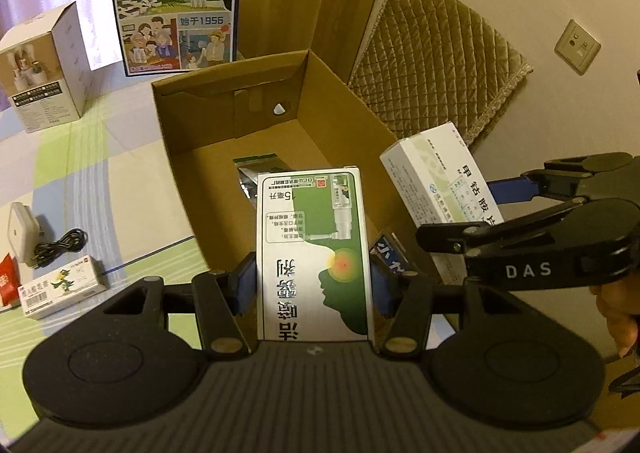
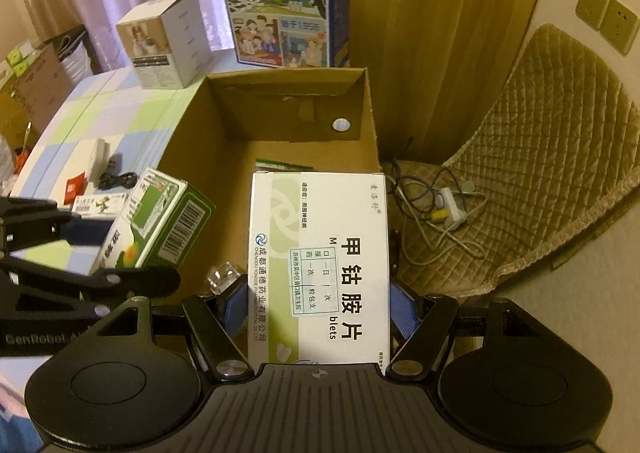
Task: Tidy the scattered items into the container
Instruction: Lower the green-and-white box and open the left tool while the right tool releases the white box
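My left gripper [image 1: 314, 277] is shut on a green-and-white spray box [image 1: 316, 253], held over the near edge of the open cardboard box [image 1: 340, 101]. My right gripper [image 2: 320, 305] is shut on a white medicine box with black characters [image 2: 320, 265], also over the cardboard box [image 2: 368, 101]. Each held box shows in the other view: the white one [image 1: 440, 181] at right, the green one [image 2: 160, 225] at left. A green foil packet [image 1: 256, 165] lies on the box floor. A small green-bird box [image 1: 60, 289], a white charger with black cable [image 1: 28, 233] and a red packet [image 1: 8, 281] lie on the table.
A blue milk carton [image 1: 176, 1] and a white cube box [image 1: 44, 65] stand behind the cardboard box. A quilted chair [image 2: 540, 157] with cables and a plug [image 2: 448, 209] is right of it. The table [image 2: 100, 113] has a green-blue checked cover.
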The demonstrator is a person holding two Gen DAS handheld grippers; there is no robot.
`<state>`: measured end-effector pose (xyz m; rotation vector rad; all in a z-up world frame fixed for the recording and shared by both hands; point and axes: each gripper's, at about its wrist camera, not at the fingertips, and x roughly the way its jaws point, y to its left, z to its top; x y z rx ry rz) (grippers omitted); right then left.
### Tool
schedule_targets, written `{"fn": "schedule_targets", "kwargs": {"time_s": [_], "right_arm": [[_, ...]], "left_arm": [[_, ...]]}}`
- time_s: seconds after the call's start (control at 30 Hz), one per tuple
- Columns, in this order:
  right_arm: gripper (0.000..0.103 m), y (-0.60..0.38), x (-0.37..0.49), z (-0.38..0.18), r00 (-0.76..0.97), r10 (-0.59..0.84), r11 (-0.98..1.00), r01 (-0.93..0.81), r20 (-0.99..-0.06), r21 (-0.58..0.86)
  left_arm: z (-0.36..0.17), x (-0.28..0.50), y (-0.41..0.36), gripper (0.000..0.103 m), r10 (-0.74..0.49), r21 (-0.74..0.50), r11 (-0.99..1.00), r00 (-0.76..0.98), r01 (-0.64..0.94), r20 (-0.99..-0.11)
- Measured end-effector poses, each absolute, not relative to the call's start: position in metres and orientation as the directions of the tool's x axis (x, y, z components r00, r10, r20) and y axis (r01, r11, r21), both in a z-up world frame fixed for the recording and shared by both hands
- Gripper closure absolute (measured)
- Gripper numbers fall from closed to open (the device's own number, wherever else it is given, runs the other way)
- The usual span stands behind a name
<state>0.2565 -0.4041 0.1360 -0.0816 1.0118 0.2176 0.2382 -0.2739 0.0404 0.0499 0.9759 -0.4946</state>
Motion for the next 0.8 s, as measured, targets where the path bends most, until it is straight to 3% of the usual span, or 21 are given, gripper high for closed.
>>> {"fn": "schedule_targets", "kwargs": {"time_s": [0.6,0.7,0.8], "right_arm": [[0.035,-0.413,0.272,0.129,0.520,0.146,0.981,-0.186,-0.842,0.055],[0.035,-0.413,0.272,0.129,0.520,0.151,0.981,-0.185,-0.841,0.062],[0.035,-0.411,0.271,0.129,0.522,0.157,0.980,-0.186,-0.838,0.067]], "left_arm": [[0.024,0.257,-0.276,0.053,-0.400,-0.238,0.896,0.449,0.376,-0.799],[0.025,0.258,-0.273,0.045,-0.396,-0.238,0.900,0.459,0.364,-0.795],[0.029,0.255,-0.268,0.045,-0.383,-0.220,0.906,0.478,0.363,-0.790]]}}
